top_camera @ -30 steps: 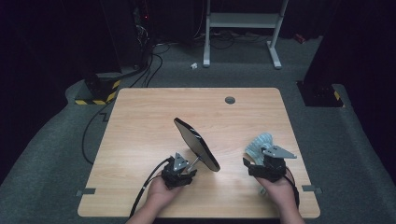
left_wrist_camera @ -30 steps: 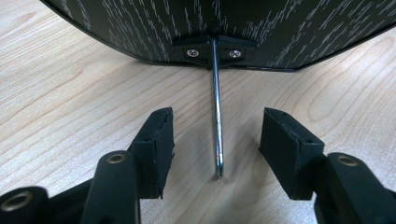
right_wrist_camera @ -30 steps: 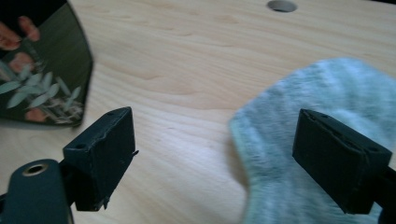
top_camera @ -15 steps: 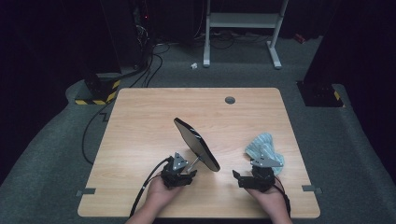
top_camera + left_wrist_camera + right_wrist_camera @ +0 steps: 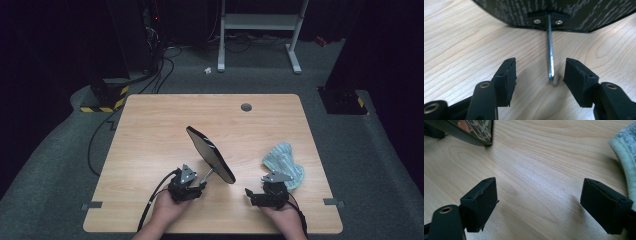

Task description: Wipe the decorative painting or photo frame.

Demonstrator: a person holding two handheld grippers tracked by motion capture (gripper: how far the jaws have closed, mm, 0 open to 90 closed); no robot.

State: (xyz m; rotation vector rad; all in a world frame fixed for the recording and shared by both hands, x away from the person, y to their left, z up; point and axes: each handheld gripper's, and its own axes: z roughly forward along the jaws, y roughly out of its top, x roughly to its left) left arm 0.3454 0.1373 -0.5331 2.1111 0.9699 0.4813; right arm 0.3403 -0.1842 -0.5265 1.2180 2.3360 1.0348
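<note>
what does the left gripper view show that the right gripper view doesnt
Left gripper view: the mirror's dark patterned back, two screws on a bracket, and the thin metal stand rod running down to the table between the open jaws of the left gripper, with no pad touching it.

Right gripper view: the pale blue-green cloth at the right edge, and the wide-open right gripper with bare wood between its jaws.

Both: the light wooden table and part of the mirror, seen as a corner in the right gripper view.
</note>
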